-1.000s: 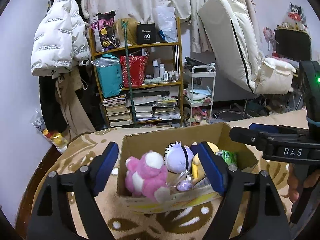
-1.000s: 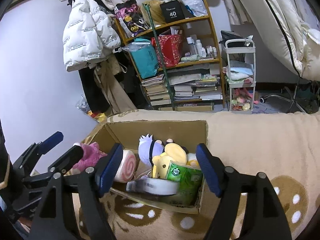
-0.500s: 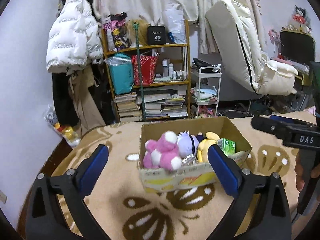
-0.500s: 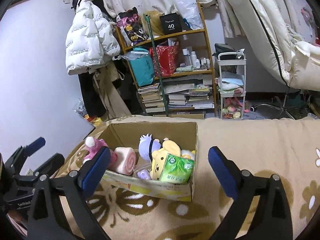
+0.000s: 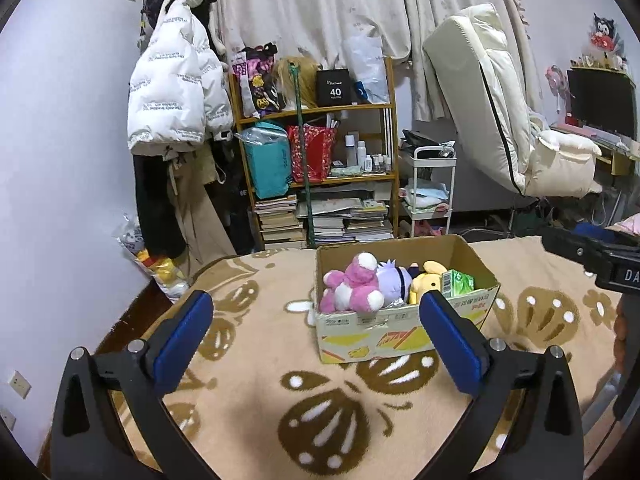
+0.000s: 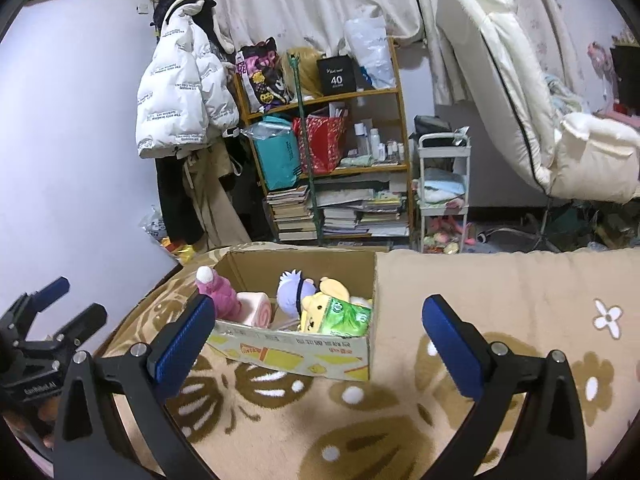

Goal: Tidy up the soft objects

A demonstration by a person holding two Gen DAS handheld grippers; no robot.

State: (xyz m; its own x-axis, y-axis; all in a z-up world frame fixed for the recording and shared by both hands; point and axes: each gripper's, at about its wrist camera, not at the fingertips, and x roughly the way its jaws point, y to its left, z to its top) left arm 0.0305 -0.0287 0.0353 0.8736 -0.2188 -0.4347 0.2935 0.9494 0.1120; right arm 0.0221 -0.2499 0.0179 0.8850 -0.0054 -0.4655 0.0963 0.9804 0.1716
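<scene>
matt cardboard box point(image 5: 404, 330), fuzzy plush toys point(image 5: 354, 290)

Beige blanket point(image 5: 256, 364) with brown flower pattern spread across the bed, open cardboard box point(image 5: 400, 330) of plush toys resting directly on it, near its far edge

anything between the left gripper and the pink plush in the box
Only the cardboard box's near wall. The left gripper is open and empty, and the pink plush rises above that wall, so coming from above looks clear.

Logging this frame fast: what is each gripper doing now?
Left gripper: open, holding nothing.
Right gripper: open, holding nothing.
</scene>
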